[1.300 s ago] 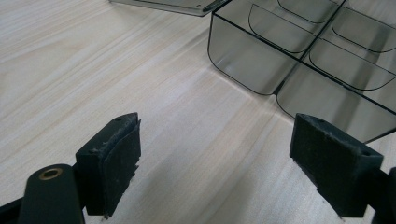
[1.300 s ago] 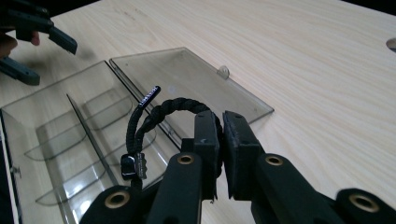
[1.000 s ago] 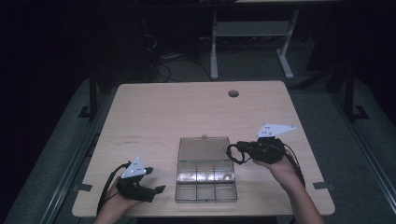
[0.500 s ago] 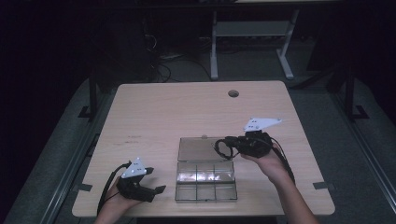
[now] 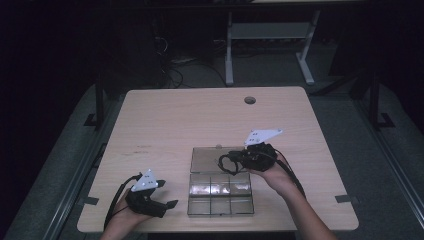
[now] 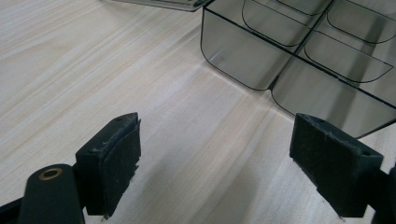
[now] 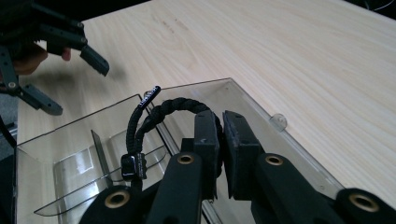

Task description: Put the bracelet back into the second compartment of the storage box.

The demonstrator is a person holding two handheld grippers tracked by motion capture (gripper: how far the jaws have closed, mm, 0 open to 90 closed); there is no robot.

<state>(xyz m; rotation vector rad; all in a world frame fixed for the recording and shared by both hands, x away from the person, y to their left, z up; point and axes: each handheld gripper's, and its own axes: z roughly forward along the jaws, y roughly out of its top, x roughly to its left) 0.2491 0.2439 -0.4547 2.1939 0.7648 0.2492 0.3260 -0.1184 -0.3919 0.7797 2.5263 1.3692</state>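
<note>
A clear plastic compartment box [image 5: 189, 200] lies open near the table's front edge, its lid [image 5: 207, 157] folded flat behind it. My right gripper [image 5: 239, 159] hovers over the lid's right part, shut on a black braided cord loop [image 5: 226, 161]. In the right gripper view the cord [image 7: 159, 112] arches up from between the pads above the lid [image 7: 261, 135] and has a small black tag. My left gripper [image 5: 167, 208] rests at the box's front left, open with nothing in it. In the left gripper view its jaws [image 6: 215, 154] stand wide apart, facing the box wall [image 6: 238, 65].
The wooden table [image 5: 200, 120] has a round cable hole [image 5: 250, 100] near its far edge. Behind the table are a white stand [image 5: 270, 35] and cables on the dark floor. The left gripper [image 7: 72, 84] also appears far off in the right gripper view.
My right gripper has carried the cord loop leftward, from beside the box's right edge to above the open lid. The left gripper has stayed put.
</note>
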